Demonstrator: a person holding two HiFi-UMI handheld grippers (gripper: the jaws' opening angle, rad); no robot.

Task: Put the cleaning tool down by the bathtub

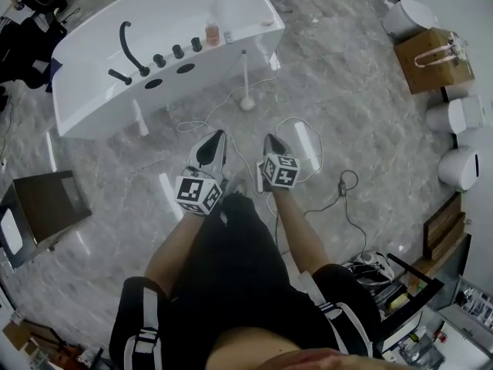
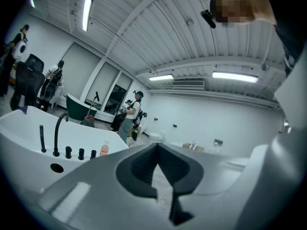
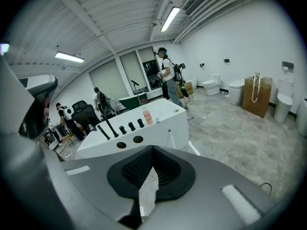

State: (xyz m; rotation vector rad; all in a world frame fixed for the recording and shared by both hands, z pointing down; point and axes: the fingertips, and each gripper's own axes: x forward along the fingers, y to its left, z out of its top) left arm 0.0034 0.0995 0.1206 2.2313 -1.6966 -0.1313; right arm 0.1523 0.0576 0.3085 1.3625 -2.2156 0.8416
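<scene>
Nearest, at the bottom of the head view: black shorts (image 1: 231,284) and bare thighs. Just ahead of the knees, side by side and a little apart: left gripper (image 1: 220,135) and right gripper (image 1: 269,139), both aimed toward the tub (image 1: 92,102). Left jaws closed tip to tip, nothing between the pads, touching nothing. Right jaws the same: pressed together, empty, clear of everything around.

Past the tips: grey marble floor (image 1: 339,106), with a white cable (image 1: 219,102) looping across it.

Farther on, well apart from both grippers: tool (image 1: 246,79), white, free of any grip, round foot on the floor, thin handle rising from it. Long axis upright or close to it, handle end up, foot down. In the head view, drawn as a straight line from the foot toward the tub's near corner. In the right gripper view, a slim vertical stick against the white wall. Placed just beside the tub's end wall; touching it or not, impossible to tell.

On the tub's deck: black faucet (image 1: 129,48), row of black knobs (image 1: 178,52), pink bottle (image 1: 212,34).

Off to the right, along the wall: brown box (image 1: 431,60) and white toilets (image 1: 459,168).

Farthest, in the right gripper view: another person (image 3: 166,75) standing beyond the tub, near tall windows (image 3: 129,71), under strip lights (image 3: 170,18).
</scene>
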